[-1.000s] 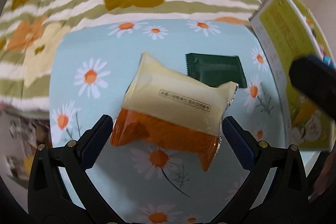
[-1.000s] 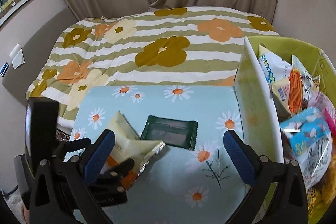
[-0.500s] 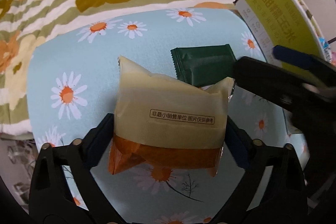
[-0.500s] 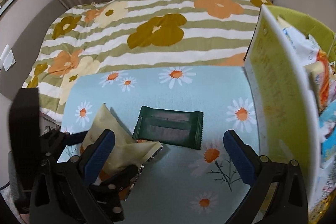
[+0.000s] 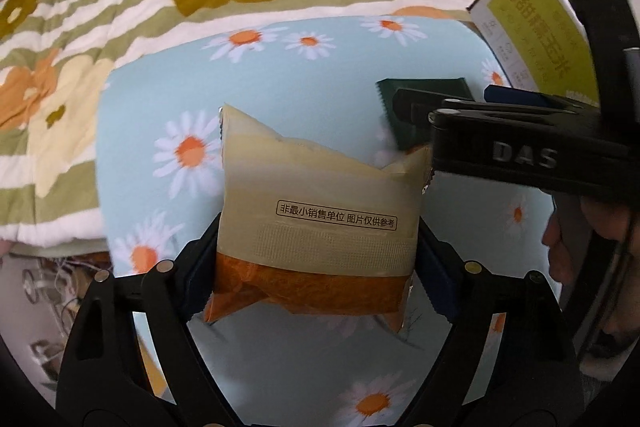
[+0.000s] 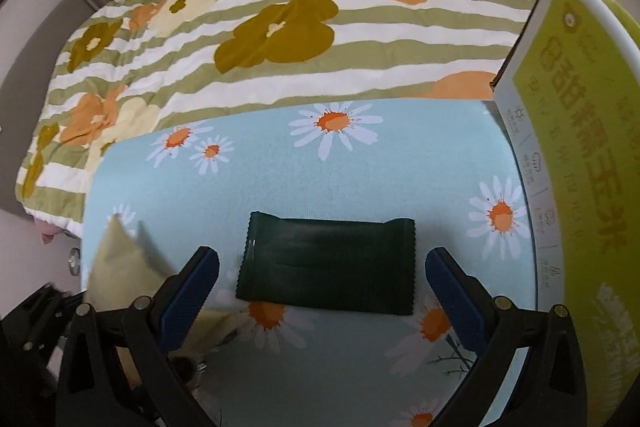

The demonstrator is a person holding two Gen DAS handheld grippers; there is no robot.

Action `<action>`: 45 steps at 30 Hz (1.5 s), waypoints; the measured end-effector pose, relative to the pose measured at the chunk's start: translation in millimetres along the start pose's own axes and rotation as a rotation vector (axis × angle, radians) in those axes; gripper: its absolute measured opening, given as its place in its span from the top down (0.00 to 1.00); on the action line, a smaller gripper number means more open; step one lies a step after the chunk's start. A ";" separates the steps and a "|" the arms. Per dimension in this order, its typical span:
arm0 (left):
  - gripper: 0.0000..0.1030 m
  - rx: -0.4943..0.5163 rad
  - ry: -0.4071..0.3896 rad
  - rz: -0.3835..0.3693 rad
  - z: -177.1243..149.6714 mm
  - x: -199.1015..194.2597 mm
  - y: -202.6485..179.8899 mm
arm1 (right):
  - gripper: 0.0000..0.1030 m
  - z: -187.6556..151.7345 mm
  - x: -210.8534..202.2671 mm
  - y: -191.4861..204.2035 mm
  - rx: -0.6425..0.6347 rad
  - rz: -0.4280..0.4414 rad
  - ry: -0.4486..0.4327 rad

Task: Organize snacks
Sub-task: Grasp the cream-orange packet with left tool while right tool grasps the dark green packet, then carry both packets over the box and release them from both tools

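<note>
Closing on the cream-and-orange snack packet (image 5: 316,227), the left hand-held gripper (image 5: 318,263) could crush it. Open, the right hand-held gripper (image 6: 322,285) straddles the dark green packet (image 6: 328,263), at one o'clock on the bench (image 6: 360,179); collision threatens.

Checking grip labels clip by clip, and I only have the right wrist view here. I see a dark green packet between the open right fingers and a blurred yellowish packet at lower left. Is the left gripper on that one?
Observer: Yes. The left wrist view shows the yellow-and-orange packet between the fingers of the left gripper. They have just been closing, and both pads lie against its sides.
Operator: Any print on it?
Observer: One black-framed line of Chinese text across its face.
Operator: How does the right gripper look from there?
Observer: The right gripper reaches in from the right edge, covering most of the green packet.
</note>
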State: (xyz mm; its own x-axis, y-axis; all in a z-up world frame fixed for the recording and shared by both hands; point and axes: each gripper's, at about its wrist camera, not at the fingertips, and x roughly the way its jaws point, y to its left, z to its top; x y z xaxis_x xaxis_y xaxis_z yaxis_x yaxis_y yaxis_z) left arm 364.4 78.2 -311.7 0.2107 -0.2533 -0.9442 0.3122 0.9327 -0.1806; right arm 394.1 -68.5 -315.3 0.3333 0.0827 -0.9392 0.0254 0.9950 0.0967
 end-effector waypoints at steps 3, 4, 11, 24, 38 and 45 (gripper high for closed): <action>0.19 -0.015 0.004 0.004 -4.2 -2.2 6.8 | 0.00 -2.9 6.3 3.3 -0.009 -0.033 0.000; 0.19 -0.020 0.004 0.003 -4.7 -2.4 8.3 | 0.00 -4.8 8.7 3.6 -0.011 -0.042 -0.002; 0.19 -0.033 0.002 0.004 -8.7 -5.2 14.3 | 0.08 -12.8 9.1 7.3 -0.055 -0.071 -0.072; 0.19 -0.090 -0.053 -0.015 -9.8 -23.9 26.7 | 0.40 -22.5 -15.9 18.7 -0.115 -0.012 -0.155; 0.19 -0.018 -0.252 -0.033 31.3 -120.6 -18.6 | 0.40 -0.1 -157.1 -11.6 -0.090 0.066 -0.318; 0.19 0.018 -0.357 -0.020 57.4 -161.4 -88.6 | 0.40 -0.1 -214.6 -81.2 -0.068 0.102 -0.383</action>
State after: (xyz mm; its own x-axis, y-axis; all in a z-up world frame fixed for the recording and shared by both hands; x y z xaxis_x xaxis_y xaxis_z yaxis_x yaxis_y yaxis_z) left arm 355.9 21.7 -127.5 0.5135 -0.3482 -0.7843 0.3354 0.9227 -0.1900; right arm 320.4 -167.0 -121.6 0.6581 0.1672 -0.7341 -0.0838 0.9852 0.1493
